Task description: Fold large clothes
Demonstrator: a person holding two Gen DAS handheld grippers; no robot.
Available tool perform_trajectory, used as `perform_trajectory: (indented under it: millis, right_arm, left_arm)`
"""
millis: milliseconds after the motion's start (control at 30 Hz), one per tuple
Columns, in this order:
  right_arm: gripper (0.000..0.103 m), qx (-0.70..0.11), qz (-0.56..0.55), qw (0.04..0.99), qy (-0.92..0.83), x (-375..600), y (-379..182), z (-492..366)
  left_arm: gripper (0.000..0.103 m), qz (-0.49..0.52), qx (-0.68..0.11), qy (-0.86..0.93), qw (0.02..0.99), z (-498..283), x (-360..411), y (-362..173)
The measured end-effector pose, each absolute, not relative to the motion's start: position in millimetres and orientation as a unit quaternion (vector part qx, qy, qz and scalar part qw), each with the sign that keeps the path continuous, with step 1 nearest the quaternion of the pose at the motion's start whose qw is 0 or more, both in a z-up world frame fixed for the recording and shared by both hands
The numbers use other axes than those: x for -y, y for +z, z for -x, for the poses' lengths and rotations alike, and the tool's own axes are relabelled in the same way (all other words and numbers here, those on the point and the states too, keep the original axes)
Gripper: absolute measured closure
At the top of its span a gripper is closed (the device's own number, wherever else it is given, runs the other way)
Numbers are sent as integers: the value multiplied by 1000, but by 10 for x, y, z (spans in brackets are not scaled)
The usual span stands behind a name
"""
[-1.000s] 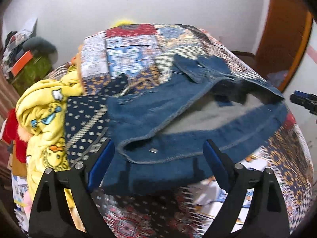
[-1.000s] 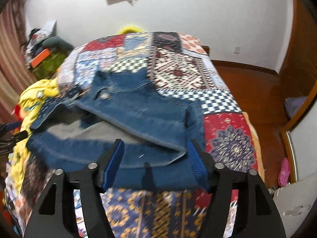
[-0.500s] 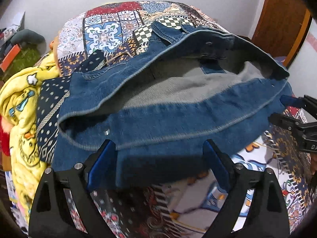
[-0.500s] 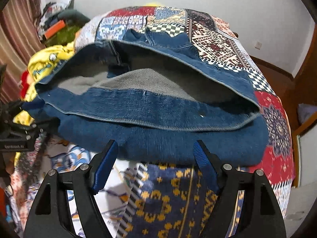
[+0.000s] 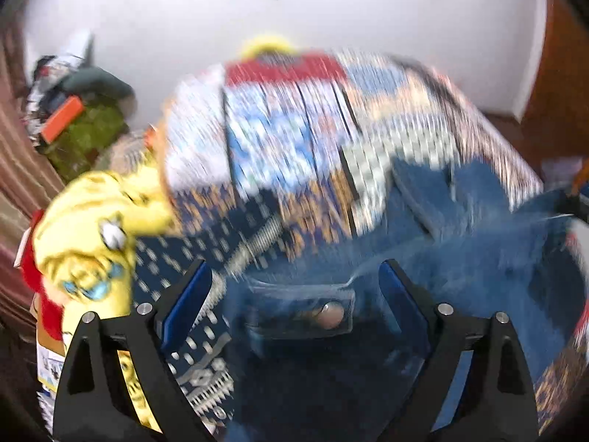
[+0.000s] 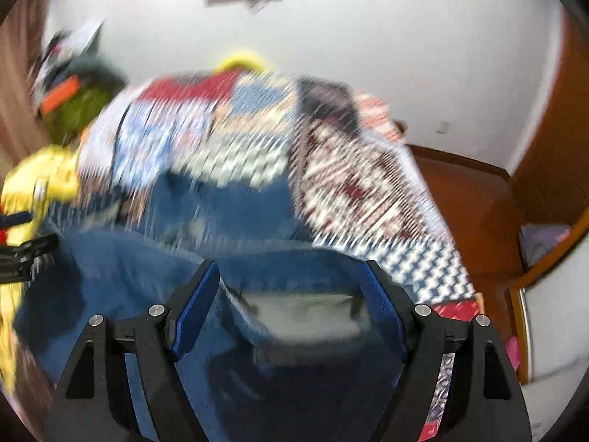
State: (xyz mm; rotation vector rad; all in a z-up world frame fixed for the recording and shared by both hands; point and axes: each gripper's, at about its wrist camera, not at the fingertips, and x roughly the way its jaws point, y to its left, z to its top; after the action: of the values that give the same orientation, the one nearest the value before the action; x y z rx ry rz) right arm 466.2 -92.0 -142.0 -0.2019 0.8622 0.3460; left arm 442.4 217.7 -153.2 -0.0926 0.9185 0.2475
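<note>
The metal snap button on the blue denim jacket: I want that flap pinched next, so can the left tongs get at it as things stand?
Probably yes. The metal snap button lies exposed on the blue denim jacket, between the open left tongs, with nothing covering it, though blur hides detail.

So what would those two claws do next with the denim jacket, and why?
Probably close both on the jacket edge. The left gripper and right gripper both stand open with denim between their fingers, gripping nothing yet. The jacket lies bunched on the patchwork bedspread, so it needs holding before folding.
</note>
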Motion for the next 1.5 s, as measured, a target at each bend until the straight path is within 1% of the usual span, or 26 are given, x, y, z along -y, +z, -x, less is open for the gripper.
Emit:
perform_trajectory:
  millis: [133, 233, 300, 500, 700, 767, 833, 1000, 1133, 1367, 1500]
  right_arm:
    - [28, -410, 45, 892, 186, 1029, -1245, -4622]
    - [27, -410, 44, 888, 205, 1048, -1246, -4430]
    - [23, -417, 51, 881, 219, 998, -1320, -4370]
    - [22, -457, 83, 846, 262, 796, -1736, -4020]
    - [22, -490, 114, 815, 287, 682, -2101, -3863]
    - [22, -493, 125, 814, 282, 717, -2185, -3843]
    - [19, -489, 122, 817, 281, 822, -2196, -3841]
    - [19, -494, 123, 828, 236, 1108, -2181, -3886]
    - [19, -493, 94, 838, 213, 1397, -2104, -3867]
    - [19, -495, 67, 845, 190, 1687, -2054, -3823]
    - [19, -491, 74, 851, 169, 1758, -1995, -3715]
  left_arm:
    - [11, 62, -424, 111, 897, -4348, -2273, -1328]
    - [10, 59, -426, 96, 898, -4211, -2208, -1331]
    - [10, 58, -438, 74, 894, -4117, -2100, -1407]
    - [10, 50, -475, 11, 878, -3946, -1661, -1753]
    - [10, 66, -499, -11, 864, -3852, -1399, -2164]
    - [9, 44, -498, 7, 866, -3794, -1344, -2288]
    - [9, 25, -478, 8, 878, -3683, -1309, -2297]
    - [9, 42, -466, 18, 884, -3482, -1426, -2256]
    - [8, 55, -467, 45, 882, -3349, -1569, -2259]
    - [8, 97, -457, 103, 878, -2965, -1862, -2278]
    - [7, 136, -470, 128, 863, -2761, -2071, -2354]
